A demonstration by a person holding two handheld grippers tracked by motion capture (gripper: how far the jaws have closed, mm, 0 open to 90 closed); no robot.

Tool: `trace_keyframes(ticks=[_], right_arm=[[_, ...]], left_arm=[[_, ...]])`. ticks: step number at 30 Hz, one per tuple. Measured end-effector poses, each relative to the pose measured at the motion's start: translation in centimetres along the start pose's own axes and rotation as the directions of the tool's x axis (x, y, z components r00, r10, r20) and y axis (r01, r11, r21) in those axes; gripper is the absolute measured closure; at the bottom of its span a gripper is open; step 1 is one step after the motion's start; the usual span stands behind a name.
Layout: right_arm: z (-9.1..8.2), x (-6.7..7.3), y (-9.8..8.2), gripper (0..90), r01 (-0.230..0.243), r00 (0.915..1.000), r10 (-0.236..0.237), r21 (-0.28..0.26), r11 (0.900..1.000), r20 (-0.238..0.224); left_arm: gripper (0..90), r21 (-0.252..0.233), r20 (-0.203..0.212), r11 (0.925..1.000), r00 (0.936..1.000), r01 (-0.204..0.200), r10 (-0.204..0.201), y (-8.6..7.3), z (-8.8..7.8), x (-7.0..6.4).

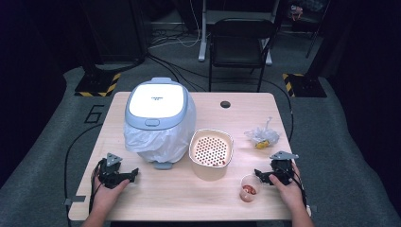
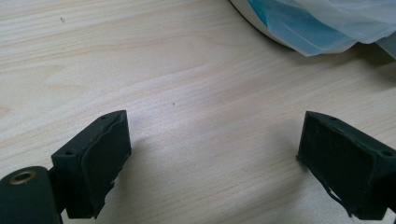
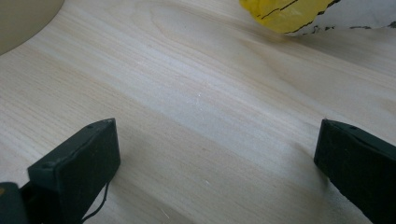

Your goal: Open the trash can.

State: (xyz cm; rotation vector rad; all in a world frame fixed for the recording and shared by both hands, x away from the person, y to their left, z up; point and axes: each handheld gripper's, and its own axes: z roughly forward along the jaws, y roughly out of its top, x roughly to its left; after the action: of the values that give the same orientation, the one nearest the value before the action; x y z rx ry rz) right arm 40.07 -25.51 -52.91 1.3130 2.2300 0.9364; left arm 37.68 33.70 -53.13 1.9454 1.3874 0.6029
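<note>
Both grippers rest low on the wooden surface, one at each lower corner of the high view, and neither holds anything. The left gripper sits at lower left with its fingers wide apart over bare wood; in the left gripper view the edge of the white bin liner shows at the upper right of the frame. The right gripper sits at lower right, its fingers likewise spread, nothing between them.

The nearest thing to the right gripper is the small clear cup holding reddish bits, just beside the fingertips and low in the frame, right of centre. Above it, near the right edge of the surface, lies a crumpled wrapper with a yellow patch, which also shows at the top of the right gripper view. At the centre stands a beige perforated basket, and left of it a lidded trash can lined with the bag.

This looks like the start of a tidy-up: nothing is grasped yet. The likely next move is a short reach by the right gripper to the cup, closing gently on its thin wall and keeping it upright so the contents do not spill.
</note>
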Motion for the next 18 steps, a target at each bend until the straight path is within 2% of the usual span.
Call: trace_keyframes(ticks=[12,13,15,16,18], right_arm=[[0.01,0.02,0.01,0.0,-0.001,1.0,0.001,0.001,1.0,-0.002],[0.01,0.02,0.01,0.0,-0.001,1.0,0.001,0.001,1.0,-0.002],[0.01,0.01,0.01,0.0,0.0,1.0,0.0,0.001,1.0,-0.002],[0.01,0.02,0.01,0.0,-0.001,1.0,0.001,0.001,1.0,-0.002],[0.01,0.02,0.01,0.0,0.0,1.0,0.0,0.001,1.0,-0.001]], left_arm=[[10.4,-0.01,-0.026,0.9997,0.9994,0.021,-0.021,0.07,0.09,-0.21],[11.4,-0.015,-0.024,0.9993,0.9991,0.034,-0.035,0.02,0.07,-0.3],[13.5,-0.01,-0.029,0.9997,0.9993,0.022,-0.022,0.01,-0.04,-0.26],[13.6,-0.015,-0.034,0.9991,0.9986,0.04,-0.04,-0.03,-0.09,-0.41],[13.5,-0.006,-0.043,0.9987,0.9978,0.051,-0.052,0.02,-0.06,-0.63]])
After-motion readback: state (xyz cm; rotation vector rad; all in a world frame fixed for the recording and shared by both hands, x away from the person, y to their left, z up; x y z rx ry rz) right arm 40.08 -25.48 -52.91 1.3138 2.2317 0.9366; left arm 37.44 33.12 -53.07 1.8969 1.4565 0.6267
